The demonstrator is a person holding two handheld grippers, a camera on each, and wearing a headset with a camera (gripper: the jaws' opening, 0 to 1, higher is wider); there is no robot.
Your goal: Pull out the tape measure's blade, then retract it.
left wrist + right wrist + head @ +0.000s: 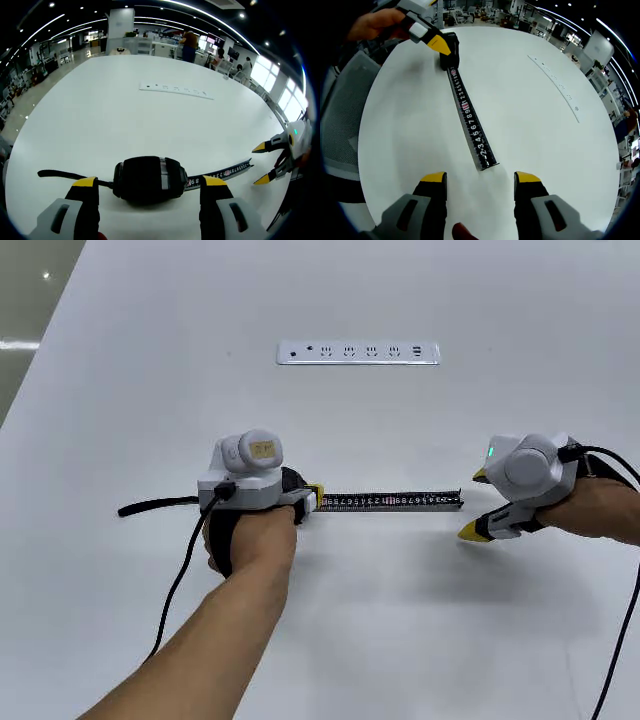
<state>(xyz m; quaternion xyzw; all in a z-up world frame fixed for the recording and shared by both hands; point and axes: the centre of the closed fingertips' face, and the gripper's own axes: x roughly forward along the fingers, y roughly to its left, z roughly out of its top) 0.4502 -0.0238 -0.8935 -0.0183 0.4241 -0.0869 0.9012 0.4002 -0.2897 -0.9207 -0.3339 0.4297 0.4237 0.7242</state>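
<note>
Blade point(471, 122) running from case point(449, 52) at left gripper point(149, 181) toward right gripper point(480, 177), all fingers point(434, 178) apart

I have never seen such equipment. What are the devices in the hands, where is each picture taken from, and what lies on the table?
No robot here: a person holds a two-jaw tool in each hand. One picture comes from a camera on the person's head; the two round ones come from cameras on the tools. The left gripper stands open, its jaws on either side of a black tape measure. Its blade lies pulled out on the white table. The right gripper is open, just short of the blade's end. A power strip lies farther back. Nothing is held.
</note>
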